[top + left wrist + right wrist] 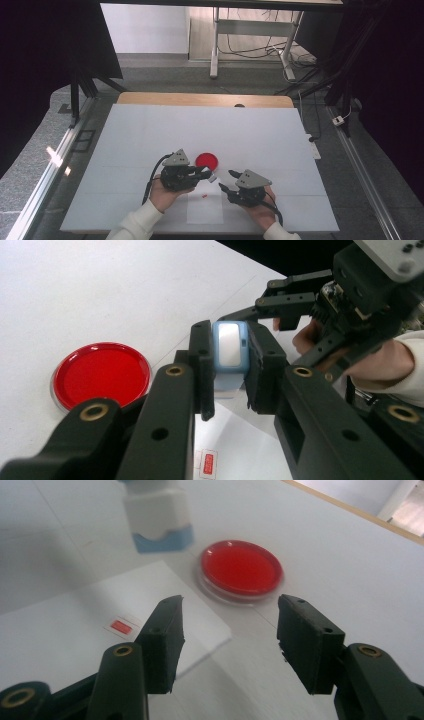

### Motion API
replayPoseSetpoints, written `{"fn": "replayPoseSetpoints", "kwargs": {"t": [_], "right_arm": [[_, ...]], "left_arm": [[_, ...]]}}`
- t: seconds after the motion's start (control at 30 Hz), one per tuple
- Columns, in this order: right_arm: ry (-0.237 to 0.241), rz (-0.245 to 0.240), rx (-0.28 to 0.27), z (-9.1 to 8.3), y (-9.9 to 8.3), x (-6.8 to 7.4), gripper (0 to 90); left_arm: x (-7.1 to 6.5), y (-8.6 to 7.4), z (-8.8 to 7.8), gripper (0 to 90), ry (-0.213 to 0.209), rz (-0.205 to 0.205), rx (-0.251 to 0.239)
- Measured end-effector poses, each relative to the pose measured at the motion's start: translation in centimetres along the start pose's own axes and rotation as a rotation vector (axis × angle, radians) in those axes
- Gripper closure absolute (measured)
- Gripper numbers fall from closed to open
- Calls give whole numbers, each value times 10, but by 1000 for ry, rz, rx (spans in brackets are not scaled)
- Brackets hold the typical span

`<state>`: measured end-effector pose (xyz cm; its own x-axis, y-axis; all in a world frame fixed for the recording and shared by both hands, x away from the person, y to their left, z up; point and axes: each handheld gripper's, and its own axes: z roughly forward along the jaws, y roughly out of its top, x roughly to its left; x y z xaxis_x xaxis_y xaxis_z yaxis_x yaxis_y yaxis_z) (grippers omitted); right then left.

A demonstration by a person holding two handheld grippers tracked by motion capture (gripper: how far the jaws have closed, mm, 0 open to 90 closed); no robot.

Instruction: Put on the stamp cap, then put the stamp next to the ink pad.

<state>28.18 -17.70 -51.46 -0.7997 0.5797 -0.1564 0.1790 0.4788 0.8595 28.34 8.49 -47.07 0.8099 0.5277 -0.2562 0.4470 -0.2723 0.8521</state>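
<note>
My left gripper (pixel 230 370) is clamped on a small blue-and-white stamp (pixel 229 351), one pad on each side of its body. I see the stamp held clear of the tabletop (pixel 150 135), its white face turned toward the left gripper's camera. In the right gripper view the stamp (pixel 159 516) hangs above the far edge of the white paper sheet (pixel 75 625).

My right gripper (pixel 230 630) stands with its jaws spread and nothing between them. It sits just beside the left one in the high view, tips pointing at the stamp but apart from it.

A red round dish (pixel 241 570) lies on the tabletop straight ahead of the right gripper, just past the sheet's corner. From the left gripper it lies off to the left of the jaws. A small red rectangular mark (pixel 121 626) sits on the sheet, just left of the right gripper's left jaw and below the left gripper's jaws.
</note>
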Motion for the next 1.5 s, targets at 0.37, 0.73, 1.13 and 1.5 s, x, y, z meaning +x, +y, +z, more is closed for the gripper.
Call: {"fn": "replayPoseSetpoints", "kwargs": {"t": [0.37,0.73,1.13,1.5], "right_arm": [[-61,40,23,-32,-19,-30,438],[-117,70,36,-64,-39,-54,441],[-141,87,43,-72,-45,-65,442],[-148,84,50,-72,-45,-66,441]], "left_arm": [[4,0,-9,751,9,5,-11],[11,2,-21,750,53,7,-36],[21,2,-29,750,107,5,-40],[32,1,-31,749,151,-7,-30]]}}
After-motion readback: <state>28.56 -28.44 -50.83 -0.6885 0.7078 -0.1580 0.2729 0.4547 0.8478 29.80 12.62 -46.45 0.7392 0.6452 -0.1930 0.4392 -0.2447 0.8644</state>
